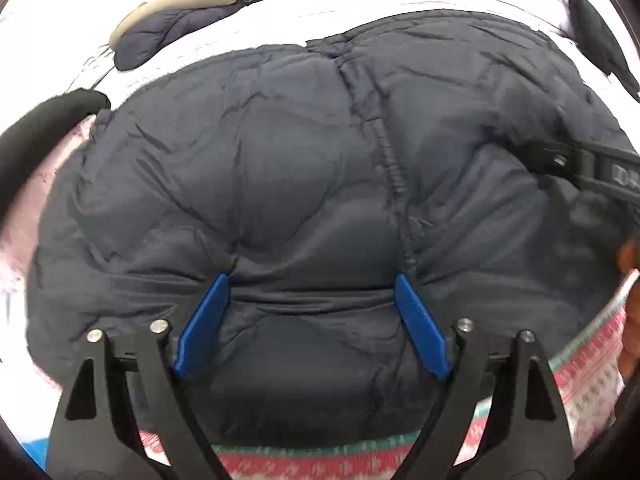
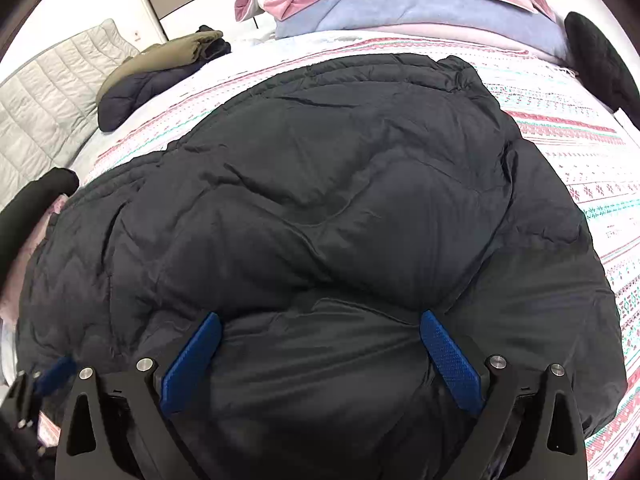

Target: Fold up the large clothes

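A big dark puffy jacket (image 2: 320, 220) lies on the bed (image 2: 568, 128), on top of a blanket with red and green patterns. It covers most of the near part of the bed. It looks bunched into a thick, lumpy heap, so the folding seems partly done, not finished.

The left hand-held gripper (image 1: 312, 284) is wide, and its blue fingertips (image 1: 218, 286) rest against the jacket near the front edge, beside a long seam (image 1: 390, 160). Nothing is pinched between them. The right hand-held gripper (image 2: 320, 320) is wide too. Its blue fingertips (image 2: 430, 320) touch the puffy cloth, but they do not squeeze it.

So this looks like the moment between two folds: both tools are let go and sit on the near edge of the jacket.

Next, I think each one needs to close on a good bit of the near edge, then lift and carry it over to the far side. The jacket is fat and slippery, so a thin pinch may slide off.

Another folded jacket (image 2: 156, 80), dark and tan, sits at the far left. Pink and blue bedding (image 2: 400, 8) is piled at the back.
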{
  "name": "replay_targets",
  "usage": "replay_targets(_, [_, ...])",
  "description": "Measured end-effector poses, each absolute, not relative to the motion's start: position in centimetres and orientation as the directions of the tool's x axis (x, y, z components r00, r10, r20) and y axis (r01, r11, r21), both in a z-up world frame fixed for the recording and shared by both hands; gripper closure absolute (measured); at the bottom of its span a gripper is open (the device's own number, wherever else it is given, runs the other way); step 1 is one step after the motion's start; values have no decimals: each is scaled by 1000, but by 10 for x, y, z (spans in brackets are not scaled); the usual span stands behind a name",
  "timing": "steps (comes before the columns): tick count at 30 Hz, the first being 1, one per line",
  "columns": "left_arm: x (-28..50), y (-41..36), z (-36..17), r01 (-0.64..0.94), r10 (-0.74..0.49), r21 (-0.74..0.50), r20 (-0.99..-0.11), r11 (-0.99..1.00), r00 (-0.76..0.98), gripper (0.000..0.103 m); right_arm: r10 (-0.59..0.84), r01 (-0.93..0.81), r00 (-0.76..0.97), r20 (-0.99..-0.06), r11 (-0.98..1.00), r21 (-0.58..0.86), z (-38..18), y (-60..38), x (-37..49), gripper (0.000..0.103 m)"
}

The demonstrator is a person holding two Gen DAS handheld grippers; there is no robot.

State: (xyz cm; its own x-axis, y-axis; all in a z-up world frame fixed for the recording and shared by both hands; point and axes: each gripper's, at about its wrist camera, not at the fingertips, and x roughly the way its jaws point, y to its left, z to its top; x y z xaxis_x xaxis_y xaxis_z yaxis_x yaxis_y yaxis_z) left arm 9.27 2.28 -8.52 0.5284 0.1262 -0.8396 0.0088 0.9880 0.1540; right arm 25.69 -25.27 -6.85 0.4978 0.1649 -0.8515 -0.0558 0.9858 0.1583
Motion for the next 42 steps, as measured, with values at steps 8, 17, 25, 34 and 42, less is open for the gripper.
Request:
replay_targets(8, [97, 26, -87, 13, 119, 150, -831, 989, 544, 16, 212, 3, 544, -812, 967, 255, -50, -284, 234, 2])
replay_targets(17, [87, 26, -84, 27, 96, 131, -839, 991, 535, 16, 312, 292, 689, -654, 707, 644, -65, -395, 158, 2])
replay_targets(25, [92, 36, -82, 48, 72, 113, -850, 992, 521, 16, 381, 418, 716, -585, 438, 796, -100, -456, 138, 2])
replay_targets(34, [93, 38, -81, 45, 62, 99, -855, 994, 516, 16, 443, 338, 682, -582, 515, 788, -103, -424, 159, 2])
replay_targets(42, [94, 41, -81, 42, 56, 90, -855, 995, 515, 16, 428, 335, 720, -545, 474, 814, -107, -408, 169, 2])
